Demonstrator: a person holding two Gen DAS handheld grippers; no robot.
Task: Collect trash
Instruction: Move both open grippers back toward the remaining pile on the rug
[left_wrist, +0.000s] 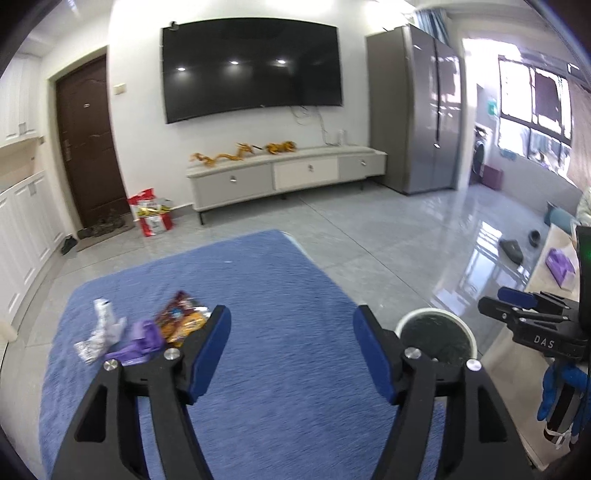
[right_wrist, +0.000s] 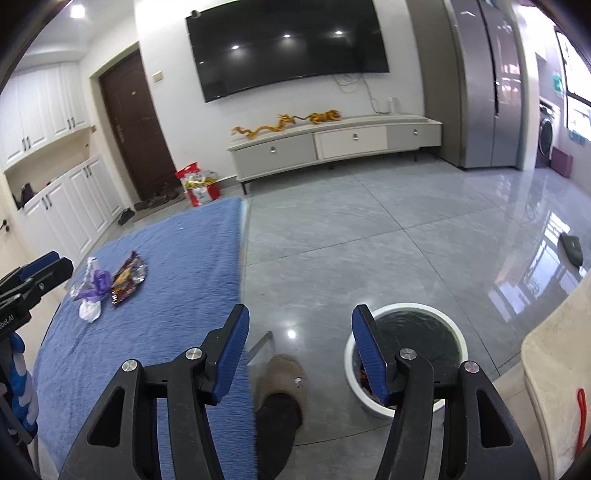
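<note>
Your left gripper (left_wrist: 291, 354) and right gripper (right_wrist: 297, 350) gape empty; wrappers (left_wrist: 147, 328) remain on the cloth (left_wrist: 277, 288), bin (right_wrist: 406, 354) nearly empty.

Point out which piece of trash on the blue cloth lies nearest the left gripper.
The shiny orange-and-red snack wrapper, beside the left gripper finger; the purple scrap and white crumpled wrapper lie farther left.
</note>
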